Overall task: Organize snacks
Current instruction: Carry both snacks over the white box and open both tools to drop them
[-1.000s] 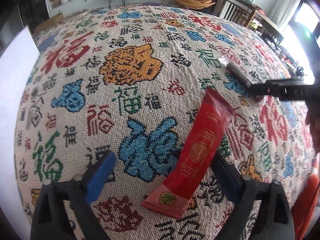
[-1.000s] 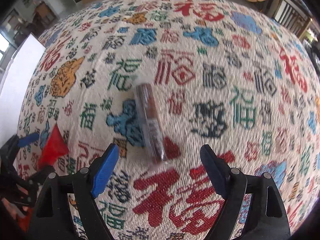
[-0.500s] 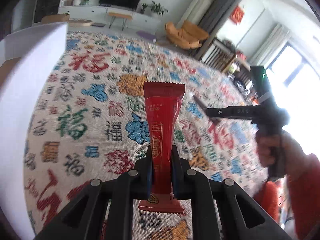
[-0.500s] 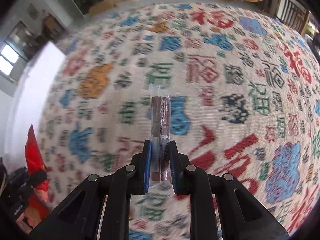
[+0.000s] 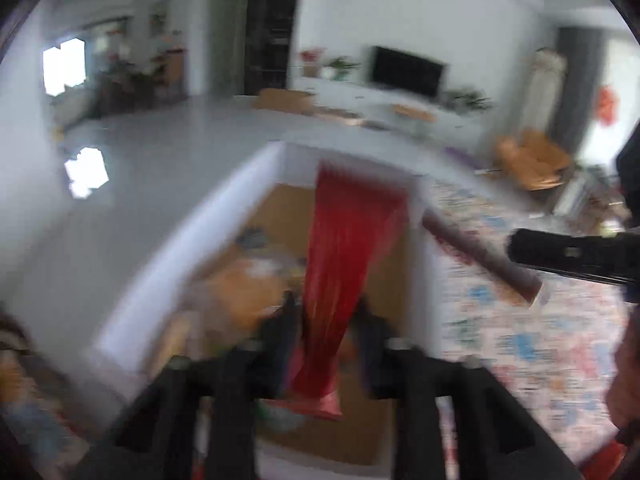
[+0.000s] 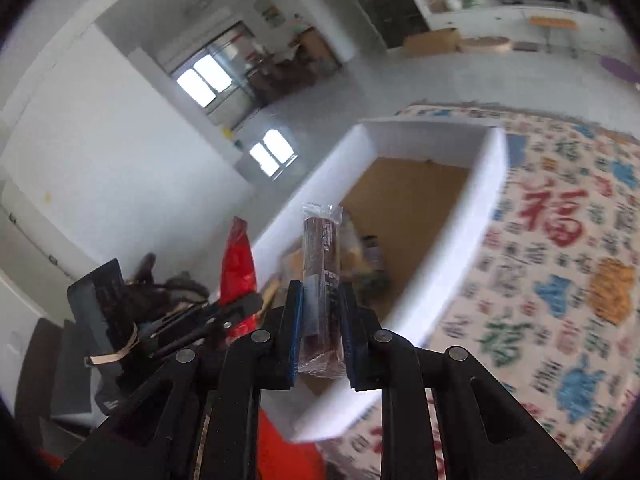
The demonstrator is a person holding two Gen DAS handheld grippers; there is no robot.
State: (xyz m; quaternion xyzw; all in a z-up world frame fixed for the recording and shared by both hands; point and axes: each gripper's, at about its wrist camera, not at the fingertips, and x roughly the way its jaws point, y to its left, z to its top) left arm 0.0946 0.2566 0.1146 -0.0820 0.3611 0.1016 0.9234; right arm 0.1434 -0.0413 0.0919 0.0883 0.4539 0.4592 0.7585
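In the left wrist view a red snack packet (image 5: pixel 344 264) stands upright between the fingers of my left gripper (image 5: pixel 325 312). Its jaws are opening, and narrow gaps show beside the packet. My right gripper (image 6: pixel 322 304) has a clear-wrapped brown snack bar (image 6: pixel 322 248) between its blue pads. Those jaws are also opening, but the pads still touch the wrapper. Both snacks hang over an open white box (image 6: pixel 472 216) with a cardboard floor. The left gripper (image 6: pixel 236 312) and its red packet (image 6: pixel 237 264) show at the left of the right wrist view. Both views are blurred.
Several snacks (image 6: pixel 360 256) lie in the near end of the box. The box stands at the edge of the patterned tablecloth (image 6: pixel 560 264). Beyond it are a grey floor, a TV stand (image 5: pixel 404 100) and windows. A hand (image 5: pixel 624 376) shows at the right edge.
Both grippers shut on their snacks on the cloth, lifted them and swung left over the white box. Their jaws now stand wider than half a second ago.
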